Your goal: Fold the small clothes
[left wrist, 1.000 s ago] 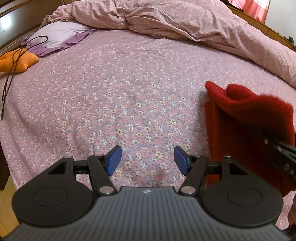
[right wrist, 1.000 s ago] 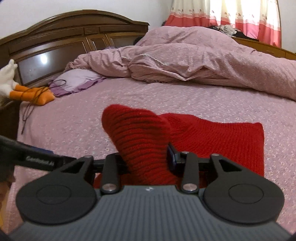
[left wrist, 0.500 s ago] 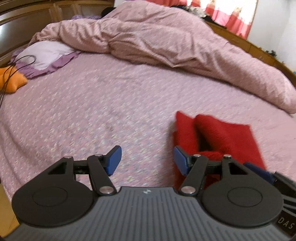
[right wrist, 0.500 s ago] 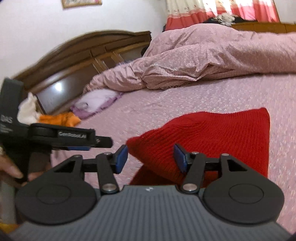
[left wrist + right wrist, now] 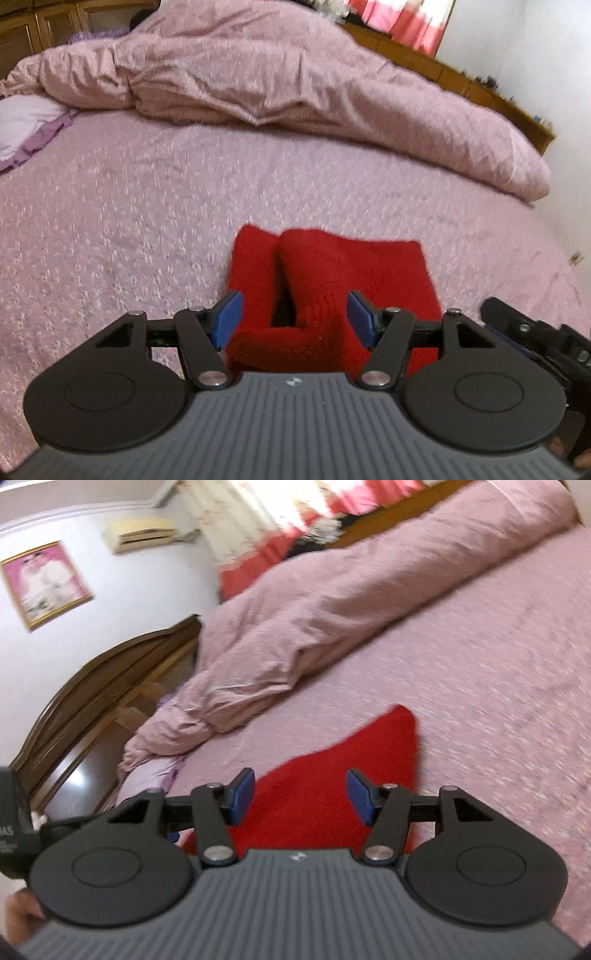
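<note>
A red knitted garment (image 5: 343,273) lies folded on the pink flowered bedsheet (image 5: 129,221), with a raised fold along its left side. My left gripper (image 5: 291,319) is open and empty, hovering over the garment's near edge. My right gripper (image 5: 301,797) is open and empty, tilted, above the same red garment (image 5: 332,782). The right gripper's body (image 5: 535,336) shows at the left wrist view's right edge. The left gripper (image 5: 22,834) shows at the right wrist view's left edge.
A crumpled pink duvet (image 5: 277,74) fills the back of the bed. A lilac pillow (image 5: 26,122) lies at the far left. A dark wooden headboard (image 5: 103,686) stands behind, and a wall (image 5: 535,55) lies to the right of the bed.
My right gripper opened and let go of the red garment, which dropped folded onto the bed. Both grippers pulled back; the left swung right so the garment now sits between its fingers.
</note>
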A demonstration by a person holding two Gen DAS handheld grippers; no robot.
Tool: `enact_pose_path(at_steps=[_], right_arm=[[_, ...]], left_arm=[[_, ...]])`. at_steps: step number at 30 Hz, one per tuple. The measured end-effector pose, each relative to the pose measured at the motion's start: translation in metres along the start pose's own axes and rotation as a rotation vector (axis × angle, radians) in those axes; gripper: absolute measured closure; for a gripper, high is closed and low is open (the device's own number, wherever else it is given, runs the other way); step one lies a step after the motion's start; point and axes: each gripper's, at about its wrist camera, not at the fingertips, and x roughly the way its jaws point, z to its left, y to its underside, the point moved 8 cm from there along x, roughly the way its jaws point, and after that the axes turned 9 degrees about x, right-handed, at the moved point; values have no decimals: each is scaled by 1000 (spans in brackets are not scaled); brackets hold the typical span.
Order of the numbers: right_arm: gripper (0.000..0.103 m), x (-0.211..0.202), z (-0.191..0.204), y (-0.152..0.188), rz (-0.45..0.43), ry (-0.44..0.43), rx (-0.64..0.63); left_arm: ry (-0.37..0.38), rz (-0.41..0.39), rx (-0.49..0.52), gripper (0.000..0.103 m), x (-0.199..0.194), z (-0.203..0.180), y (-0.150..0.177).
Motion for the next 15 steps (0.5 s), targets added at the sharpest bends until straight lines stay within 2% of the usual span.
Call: enact_pose_path(at_steps=[6, 13, 15], right_arm=[[44, 6, -34, 10, 54, 41, 96], [44, 10, -46, 25, 97, 43, 121], [44, 12, -46, 26, 100, 49, 115]], left_arm=[[-26, 36, 8, 35, 27, -5, 8], [33, 34, -49, 35, 61, -1, 10], [53, 12, -77, 49, 65, -1, 12]])
